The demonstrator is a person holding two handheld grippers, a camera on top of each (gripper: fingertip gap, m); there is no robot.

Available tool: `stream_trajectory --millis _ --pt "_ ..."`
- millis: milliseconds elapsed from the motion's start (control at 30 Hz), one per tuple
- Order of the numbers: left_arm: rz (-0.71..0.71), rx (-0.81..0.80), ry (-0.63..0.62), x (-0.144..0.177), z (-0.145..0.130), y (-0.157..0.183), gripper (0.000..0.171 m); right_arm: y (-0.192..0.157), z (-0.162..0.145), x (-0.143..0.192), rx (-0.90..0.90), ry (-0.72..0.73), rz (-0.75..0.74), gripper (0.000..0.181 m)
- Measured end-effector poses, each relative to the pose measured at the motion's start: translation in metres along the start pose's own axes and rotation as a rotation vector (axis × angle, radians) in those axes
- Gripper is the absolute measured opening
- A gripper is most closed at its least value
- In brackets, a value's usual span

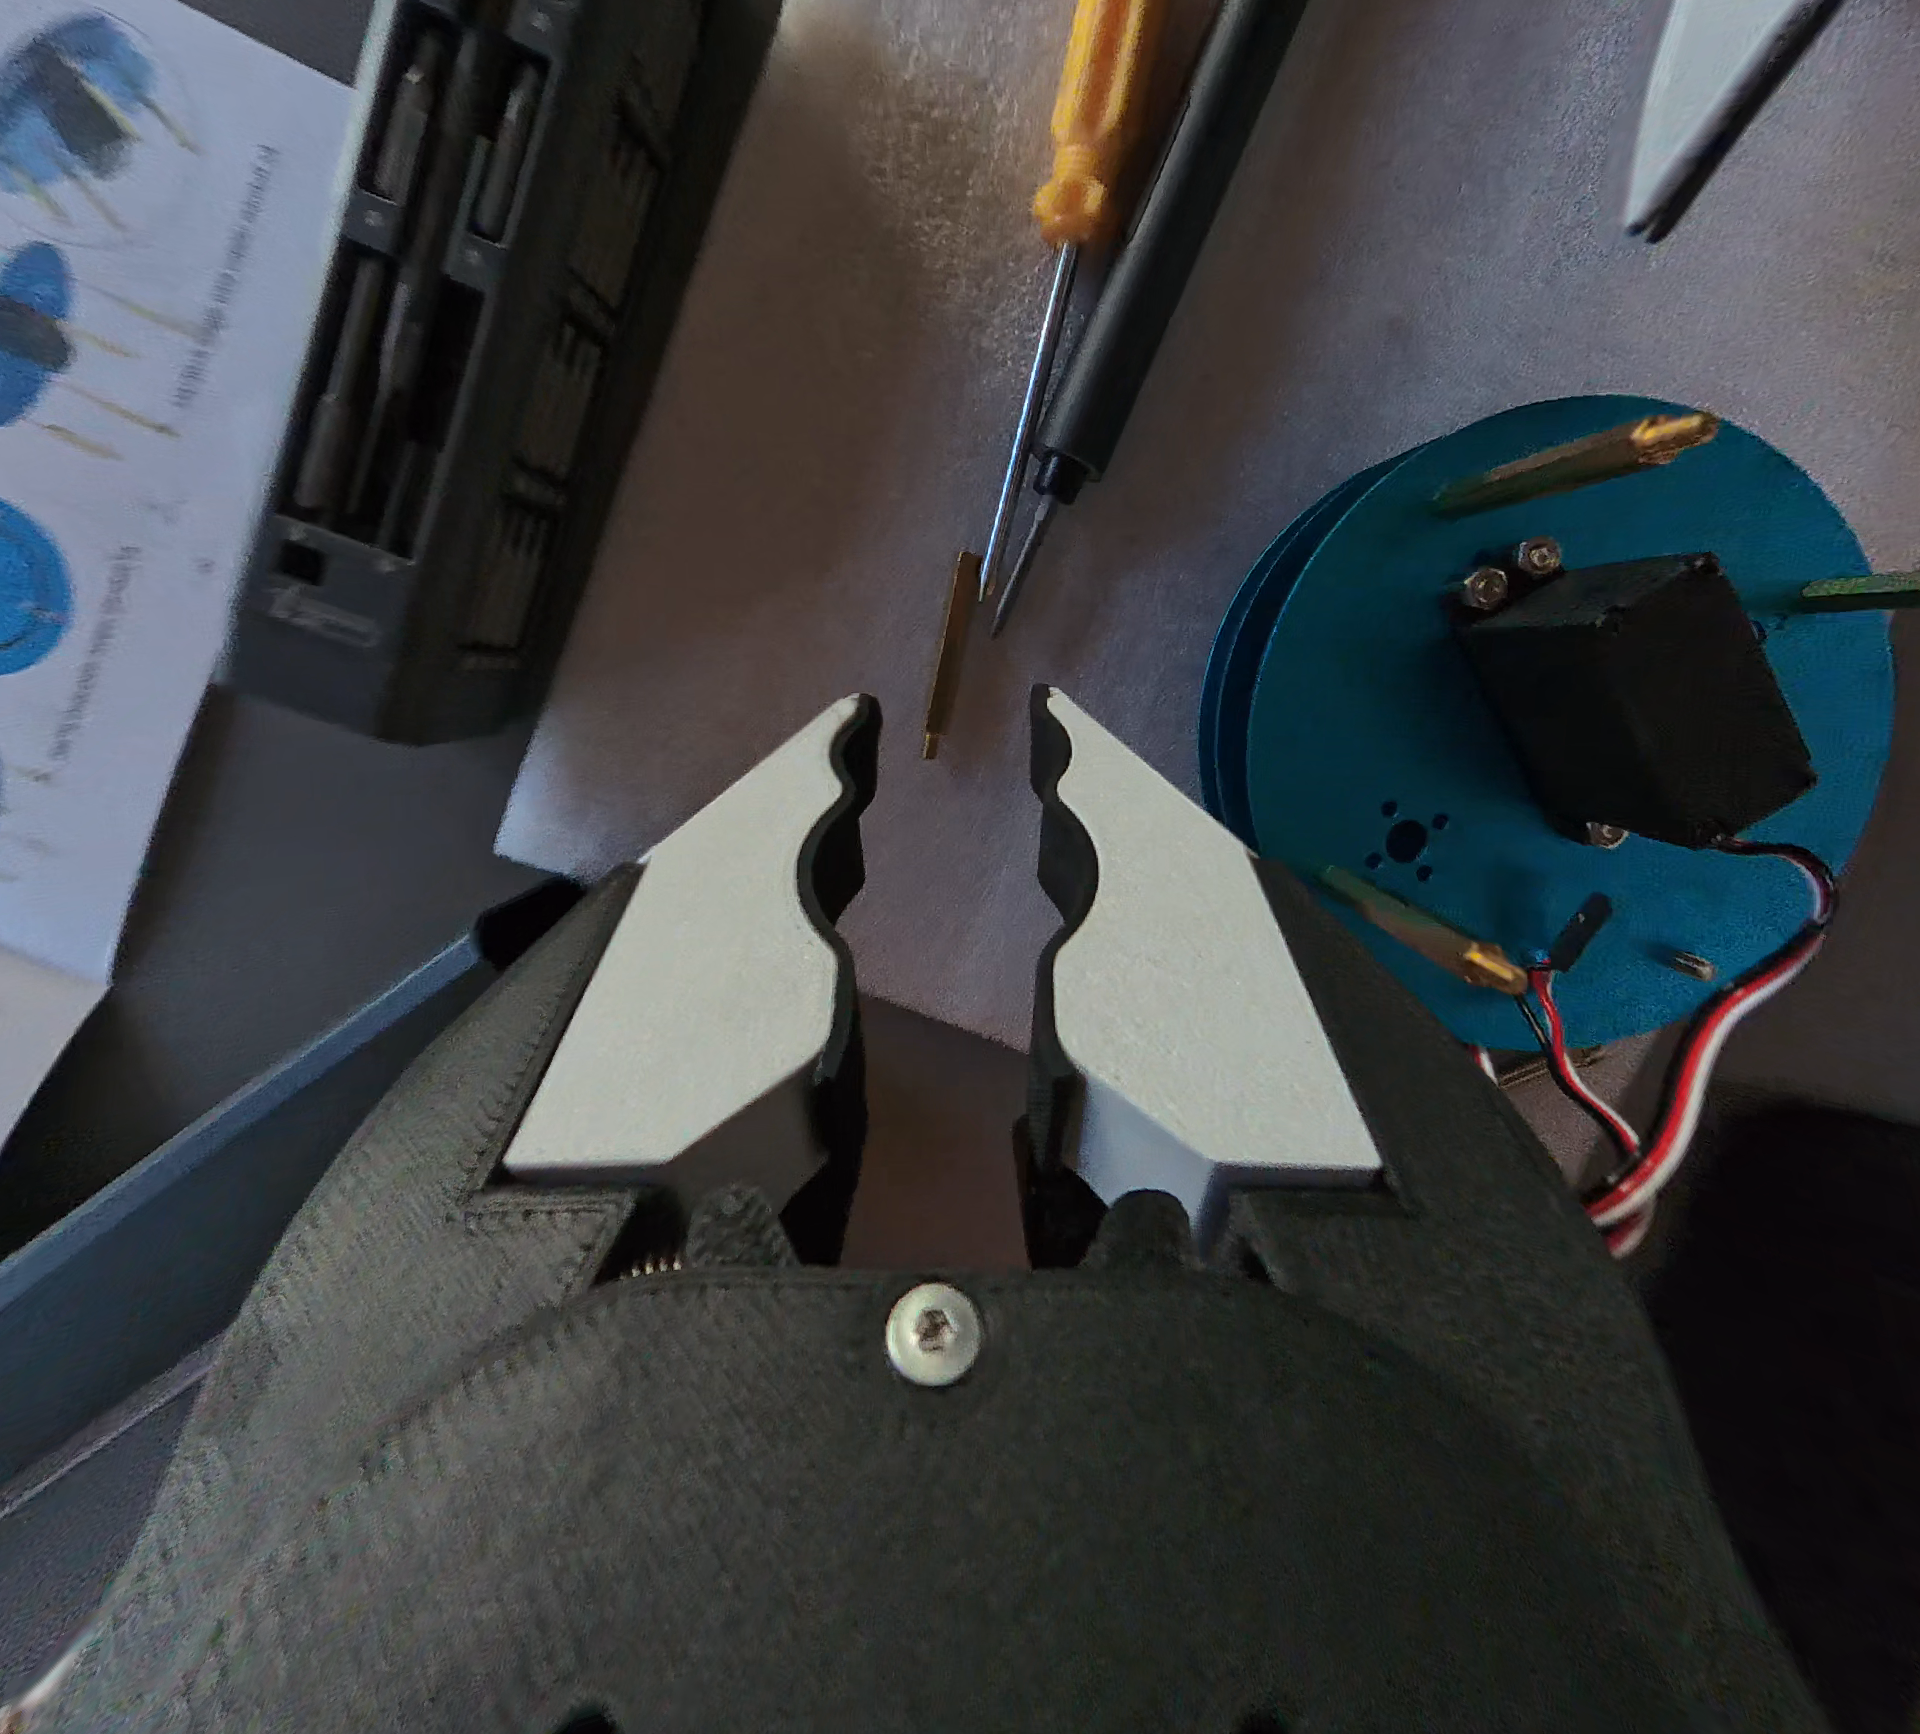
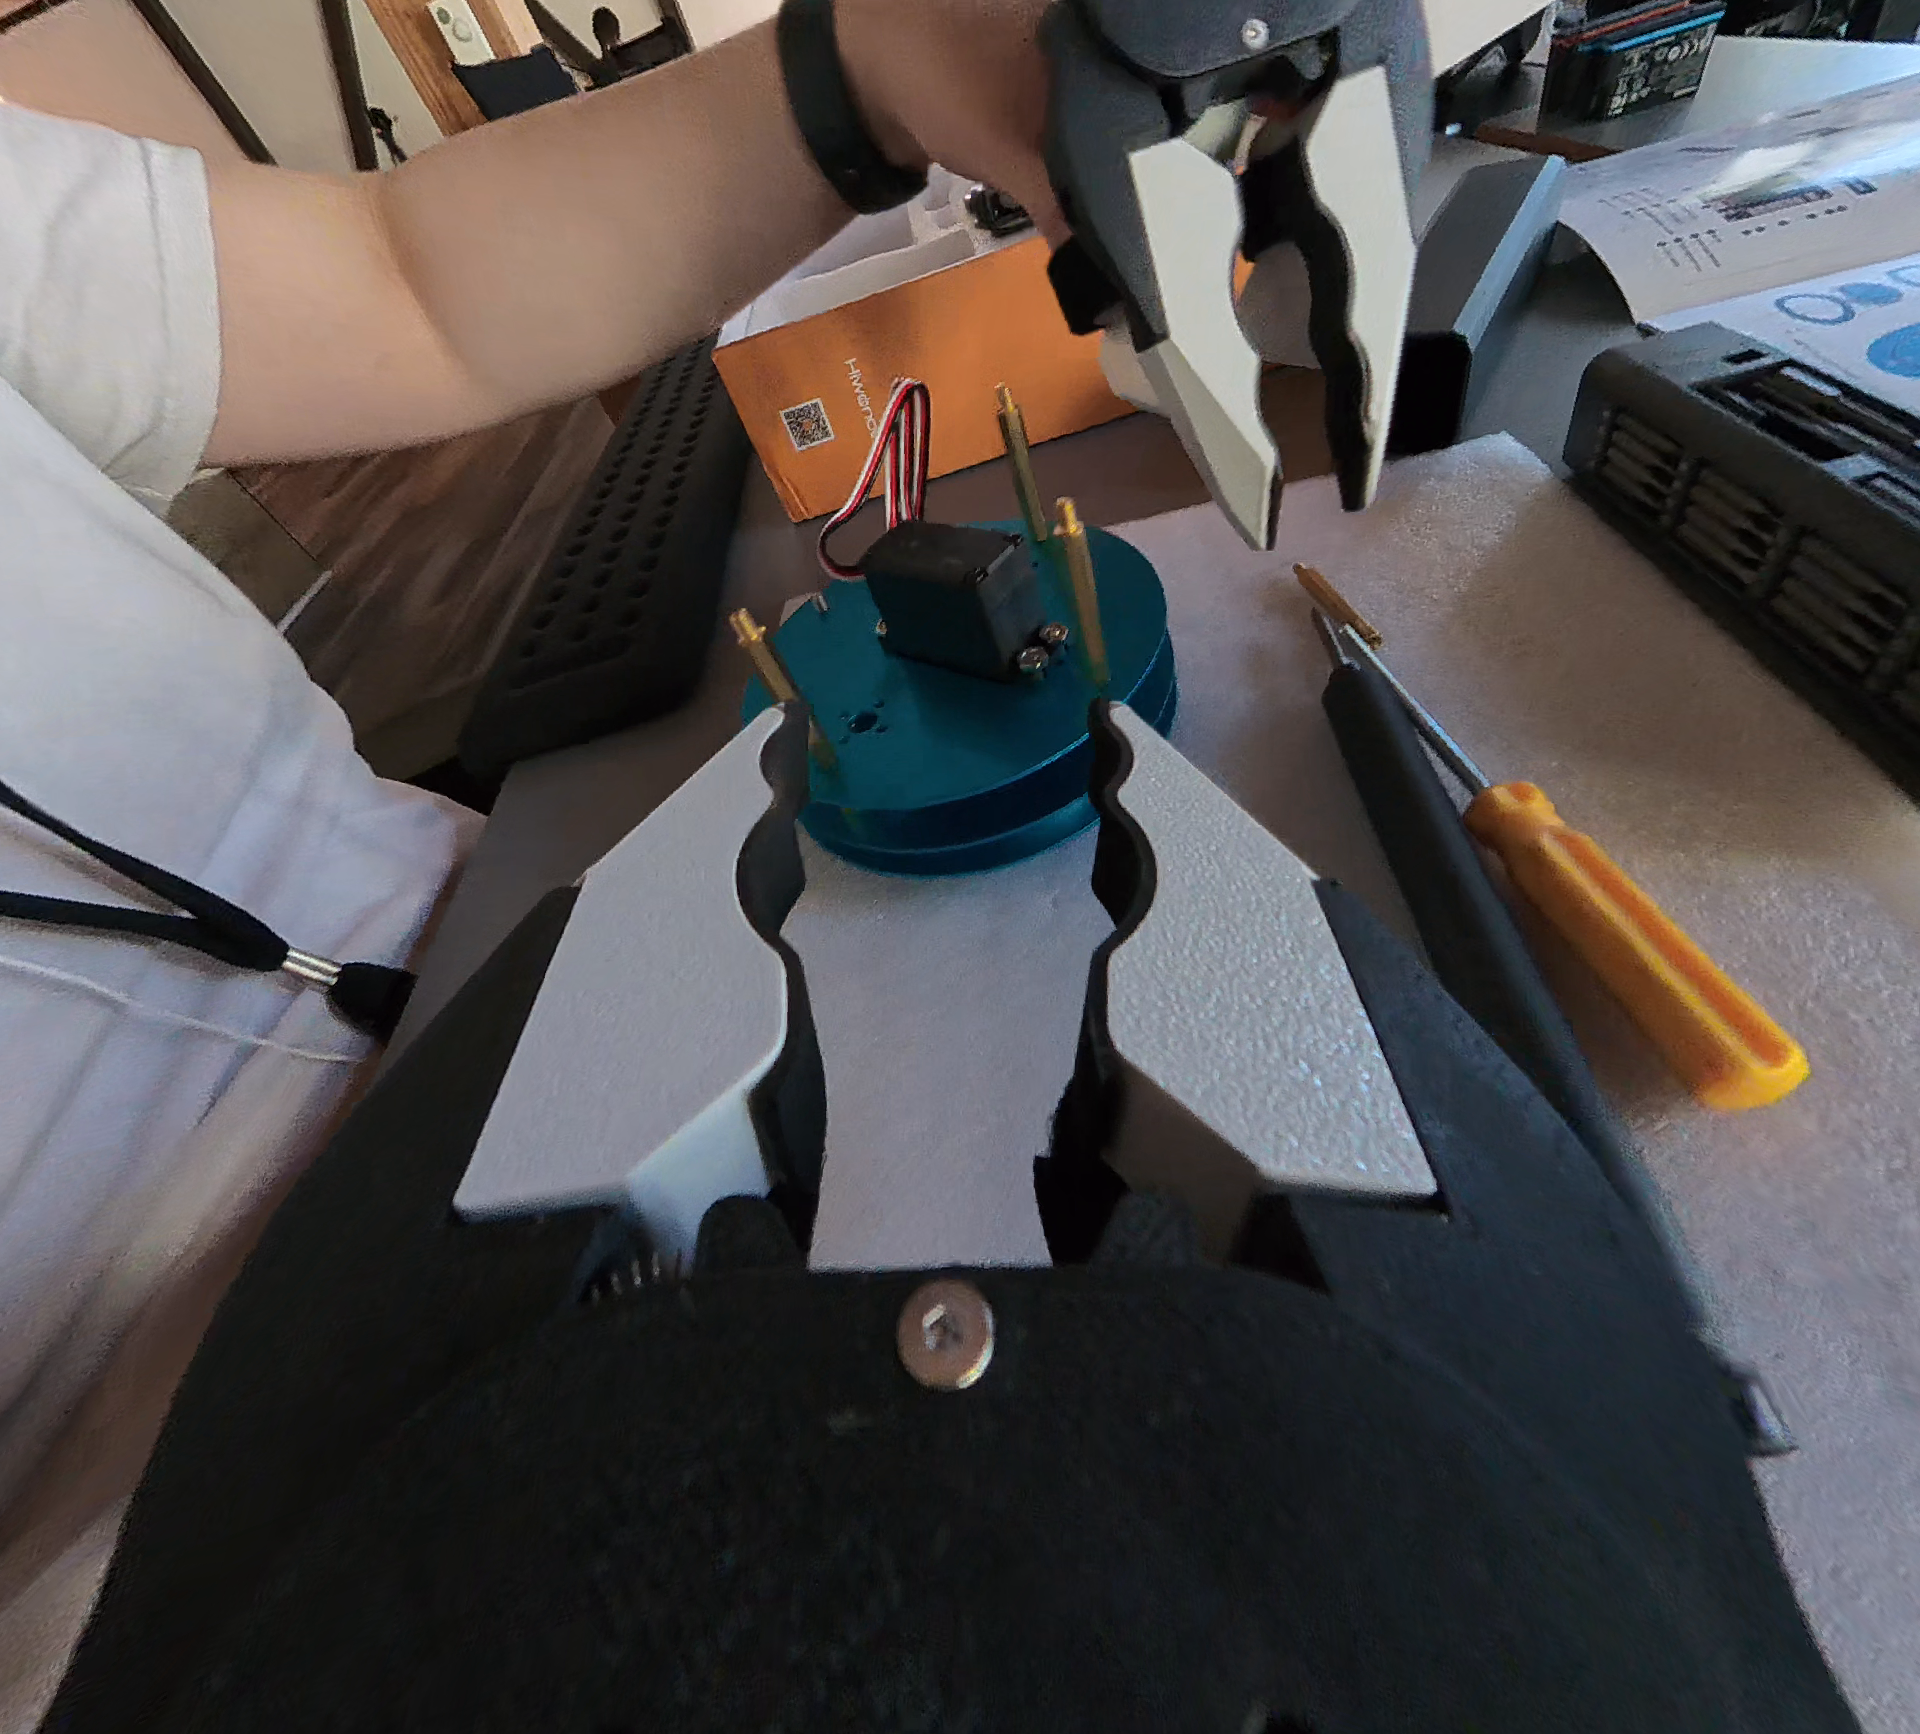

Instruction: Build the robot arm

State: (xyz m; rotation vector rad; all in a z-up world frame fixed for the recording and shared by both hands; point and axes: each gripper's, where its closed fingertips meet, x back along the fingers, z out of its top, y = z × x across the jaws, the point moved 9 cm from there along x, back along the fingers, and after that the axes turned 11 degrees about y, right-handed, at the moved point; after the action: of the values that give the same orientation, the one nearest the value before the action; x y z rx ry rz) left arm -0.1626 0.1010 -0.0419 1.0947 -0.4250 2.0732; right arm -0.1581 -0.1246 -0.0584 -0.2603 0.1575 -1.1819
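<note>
- The left gripper (image 1: 956,718) hangs just above the pale foam mat (image 1: 831,396), pointing down, its jaws parted by a narrow gap and holding nothing.
- Straight ahead of that gap, just beyond the fingertips, a loose brass standoff (image 1: 951,656) lies flat on the mat, so the gripper is lined up along the standoff's length.
- The standoff is a slim brass-coloured rod with a thinner threaded pin at its near end; its far end lies just beside the tips of two tools, though whether it touches them is hard to tell.
- Those tools lie side by side, running away to the far right: an orange-handled screwdriver (image 1: 1117,43) and a black-handled driver (image 1: 1195,178).
- To the left, a dark case of driver bits (image 1: 499,282) sits partly on a printed instruction sheet (image 1: 125,396).
- To the right, a blue round base (image 1: 1455,936) carries a black servo (image 1: 1621,697) with red, white and black wires (image 1: 1683,1123).
- Three brass standoffs stand upright on the base, such as the one nearest the right gripper (image 2: 774,676).
- The right gripper (image 2: 945,728) hovers low at the near side of the base, jaws wide apart and empty, framing the disc between its fingers without touching it.
- Behind the base stand an orange box (image 2: 914,375) and a black perforated tray (image 2: 613,572).
</note>
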Motion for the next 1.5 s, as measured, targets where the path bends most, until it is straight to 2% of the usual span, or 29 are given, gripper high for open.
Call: stream_trajectory --millis 67,167,267,333,367,500,600,700,767,867,933,1067,1133,1233,1300,1333,1367,1433,1500 --pt "-0.019 -0.005 -0.034 -0.009 -0.001 -0.001 0.027 -0.004 -0.004 0.003 -0.006 -0.013 -0.001 0.053" --pt "0.041 -0.062 -0.112 -0.019 -0.008 -0.004 0.027 -0.009 -0.006 0.009 -0.004 -0.033 -0.006 0.053" --pt "0.056 -0.047 -0.107 -0.024 -0.01 -0.006 0.034 -0.012 -0.009 0.012 0.003 -0.055 -0.015 0.053" --pt "0.058 -0.007 -0.093 -0.021 -0.012 -0.008 0.03 -0.012 -0.01 0.013 -0.002 -0.059 -0.014 0.053" --pt "0.078 0.005 -0.099 -0.018 -0.014 -0.01 0.007 -0.013 -0.01 0.013 -0.004 -0.056 -0.014 0.053" --pt "0.106 0.08 -0.098 0.001 -0.027 -0.01 0.005 -0.015 -0.008 0.016 0.004 -0.024 -0.028 0.053" --pt "0.11 0.221 -0.067 0.02 -0.037 -0.007 0.005 -0.017 0.004 0.016 0.065 0.023 -0.095 0.051" --pt "0.123 0.361 0.027 0.046 -0.044 0.004 0.005 -0.038 0.031 0.011 0.299 0.062 -0.201 0.051" --pt "0.158 0.44 0.108 0.066 -0.049 0.016 0.005 -0.061 0.047 0.002 0.504 0.029 -0.25 0.055" --pt "0.134 0.564 0.258 0.091 -0.054 0.046 0.004 -0.101 0.056 -0.028 0.799 -0.057 -0.257 0.039" --pt "0.094 0.653 0.338 0.1 -0.06 0.071 0.004 -0.12 0.051 -0.056 1.003 -0.128 -0.284 0.027" --pt "-0.033 0.794 0.473 0.103 -0.07 0.116 0.004 -0.128 0.023 -0.109 1.485 -0.349 -0.345 0.027" --pt "-0.097 0.83 0.509 0.103 -0.072 0.132 0.004 -0.127 0.012 -0.126 1.586 -0.411 -0.344 0.027" --pt "-0.093 0.832 0.494 0.102 -0.079 0.146 0.003 -0.125 0.007 -0.138 1.596 -0.474 -0.358 0.021" --pt "-0.141 0.848 0.538 0.104 -0.079 0.152 0.004 -0.125 0.004 -0.14 1.576 -0.522 -0.338 0.014" --pt "-0.162 0.854 0.56 0.105 -0.079 0.154 0.004 -0.126 0.006 -0.139 1.572 -0.507 -0.348 0.005" --pt "-0.172 0.852 0.581 0.105 -0.079 0.156 0.004 -0.127 0.008 -0.137 1.549 -0.485 -0.355 0.005" --pt "-0.204 0.814 0.676 0.11 -0.076 0.159 0.004 -0.126 0.016 -0.129 1.372 -0.387 -0.387 0.004" --pt "-0.216 0.747 0.815 0.117 -0.079 0.164 0.006 -0.124 0.023 -0.117 0.976 -0.228 -0.381 0.004"
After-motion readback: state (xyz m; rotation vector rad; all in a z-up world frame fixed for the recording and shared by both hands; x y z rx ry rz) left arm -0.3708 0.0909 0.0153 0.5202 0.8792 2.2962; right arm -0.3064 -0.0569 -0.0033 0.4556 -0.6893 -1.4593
